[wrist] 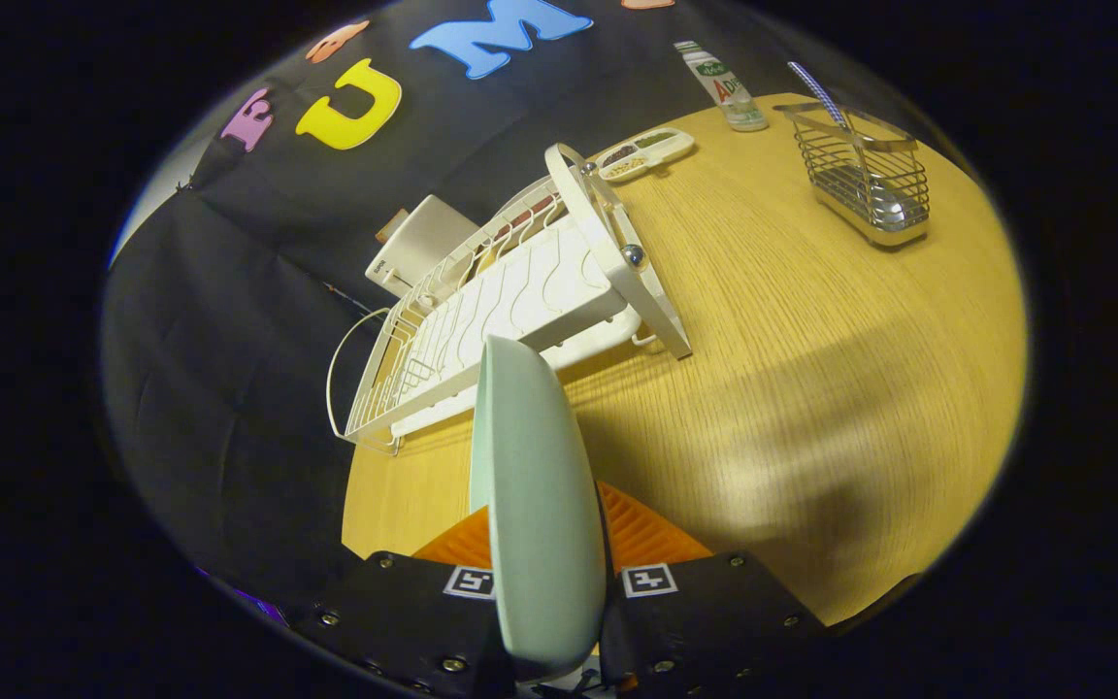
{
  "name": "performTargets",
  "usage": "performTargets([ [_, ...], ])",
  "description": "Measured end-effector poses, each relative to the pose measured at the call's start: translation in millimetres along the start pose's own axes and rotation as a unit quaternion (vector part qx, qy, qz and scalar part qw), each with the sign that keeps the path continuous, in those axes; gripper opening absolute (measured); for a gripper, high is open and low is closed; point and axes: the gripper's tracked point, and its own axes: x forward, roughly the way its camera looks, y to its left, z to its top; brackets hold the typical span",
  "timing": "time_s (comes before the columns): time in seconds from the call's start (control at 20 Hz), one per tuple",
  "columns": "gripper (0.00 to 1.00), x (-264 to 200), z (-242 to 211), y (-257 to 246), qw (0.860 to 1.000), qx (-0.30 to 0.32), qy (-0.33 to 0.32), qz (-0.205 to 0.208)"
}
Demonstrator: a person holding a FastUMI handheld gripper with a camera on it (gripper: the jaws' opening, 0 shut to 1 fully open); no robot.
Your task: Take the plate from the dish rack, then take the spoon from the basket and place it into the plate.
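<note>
My claw point(547, 573) pinches the plate point(535, 485) edge-on above the table point(811, 340), the rack point(510, 311) just ahead, the basket point(865, 175) well beyond.

A light wooden table point(792, 320) filled the right and centre of the frame. On it, left of centre, stood a white dish rack point(510, 301). Toward the upper middle, just past the rack's far end, lay a small divided tray point(644, 154), with a bottle point(729, 85) standing to its right. At the upper right stood a wire basket point(865, 177) with a spoon point(819, 94) handle rising from it.
</note>
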Motion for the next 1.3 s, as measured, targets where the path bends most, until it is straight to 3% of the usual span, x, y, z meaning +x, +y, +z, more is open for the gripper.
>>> performTargets([
  [0.2, 0.31, 6, -3, -4, 0.999, 0.016, 0.026, 0.027],
  [0.3, 0.31, 7, -4, -13, 1.000, -0.008, 0.028, -0.006],
  [0.35, 0.38, 4, -7, -23, 0.998, -0.028, 0.036, -0.033],
  [0.45, 0.56, 4, -6, -22, 0.998, -0.034, 0.034, -0.039],
  [0.6, 0.63, 1, -1, -30, 0.996, -0.055, 0.030, -0.063],
  [0.75, 0.79, -3, 5, -34, 0.993, -0.078, 0.026, -0.082],
  [0.85, 0.84, -4, 8, -38, 0.992, -0.084, 0.025, -0.093],
  [1.3, 0.87, -26, 34, -57, 0.980, -0.109, -0.028, -0.163],
])
